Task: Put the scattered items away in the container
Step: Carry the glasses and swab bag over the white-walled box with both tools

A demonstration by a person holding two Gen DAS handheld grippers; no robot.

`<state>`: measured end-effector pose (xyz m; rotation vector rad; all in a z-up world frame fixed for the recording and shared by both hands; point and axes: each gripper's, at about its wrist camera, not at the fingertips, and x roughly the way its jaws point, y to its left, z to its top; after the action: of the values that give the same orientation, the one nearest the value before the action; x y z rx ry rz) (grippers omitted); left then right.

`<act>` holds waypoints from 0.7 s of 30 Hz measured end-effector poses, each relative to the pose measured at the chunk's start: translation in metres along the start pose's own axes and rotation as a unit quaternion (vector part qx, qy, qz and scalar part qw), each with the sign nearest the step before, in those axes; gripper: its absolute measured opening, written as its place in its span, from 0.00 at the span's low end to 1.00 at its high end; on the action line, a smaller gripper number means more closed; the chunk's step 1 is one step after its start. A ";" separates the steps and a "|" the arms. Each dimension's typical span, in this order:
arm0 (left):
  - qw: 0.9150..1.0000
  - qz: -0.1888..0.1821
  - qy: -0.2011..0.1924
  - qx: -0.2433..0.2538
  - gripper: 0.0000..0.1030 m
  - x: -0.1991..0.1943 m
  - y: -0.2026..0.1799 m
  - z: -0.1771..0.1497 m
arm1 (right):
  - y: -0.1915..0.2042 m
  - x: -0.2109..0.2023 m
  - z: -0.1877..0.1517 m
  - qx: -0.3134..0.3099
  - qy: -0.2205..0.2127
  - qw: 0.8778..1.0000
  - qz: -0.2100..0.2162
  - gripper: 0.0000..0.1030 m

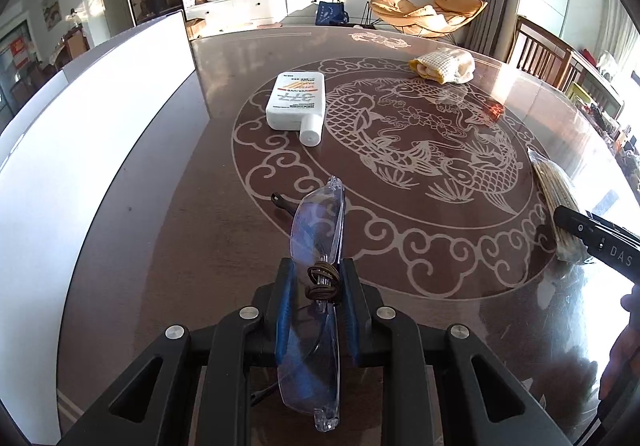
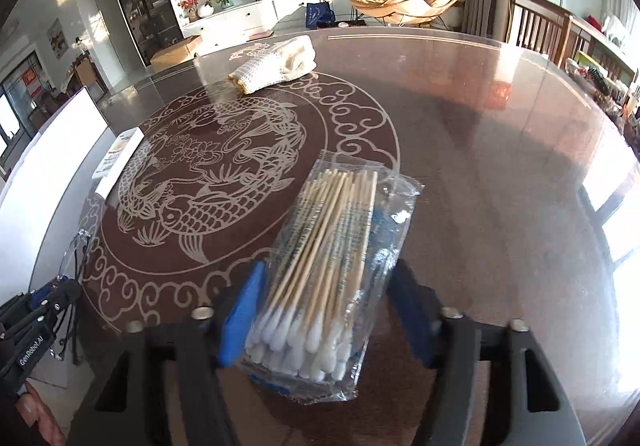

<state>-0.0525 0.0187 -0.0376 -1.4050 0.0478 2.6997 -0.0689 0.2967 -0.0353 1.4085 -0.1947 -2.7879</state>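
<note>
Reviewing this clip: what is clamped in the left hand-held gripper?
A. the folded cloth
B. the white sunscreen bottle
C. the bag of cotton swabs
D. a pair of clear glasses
D: the left hand-held gripper is shut on the clear glasses, while the sunscreen bottle and cloth lie on the table.

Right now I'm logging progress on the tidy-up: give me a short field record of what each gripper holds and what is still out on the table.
left gripper: shut on clear glasses, pinched at the bridge
right gripper: shut on bag of cotton swabs
still on table: white sunscreen bottle lying flat; folded cream cloth at the far side
container: white box at the table's left edge, inside not visible
items in container: cannot tell
</note>
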 end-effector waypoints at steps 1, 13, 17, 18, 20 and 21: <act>1.000 -0.005 0.000 -0.001 0.21 -0.001 0.000 -0.001 | -0.003 -0.002 -0.002 0.002 0.002 1.000 0.008 0.33; 0.998 -0.042 -0.034 -0.033 0.21 -0.055 0.018 -0.015 | 0.008 -0.066 -0.032 -0.020 -0.042 0.995 0.088 0.32; 0.998 -0.044 -0.032 -0.041 0.21 -0.060 0.023 -0.021 | 0.030 -0.068 -0.042 -0.040 -0.034 0.993 0.104 0.32; 0.998 -0.046 -0.029 -0.043 0.21 -0.060 0.024 -0.023 | 0.036 -0.067 -0.044 -0.047 -0.032 0.993 0.107 0.32; 0.997 -0.049 -0.023 -0.049 0.21 -0.058 0.026 -0.027 | 0.049 -0.065 -0.048 -0.062 -0.027 0.991 0.113 0.32; 0.997 -0.051 -0.020 -0.052 0.21 -0.058 0.027 -0.029 | 0.057 -0.065 -0.050 -0.068 -0.024 0.990 0.118 0.32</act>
<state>0.0011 -0.0145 -0.0070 -1.3401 -0.1660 2.6797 0.0073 0.2396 -0.0062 1.2025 -0.1561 -2.5893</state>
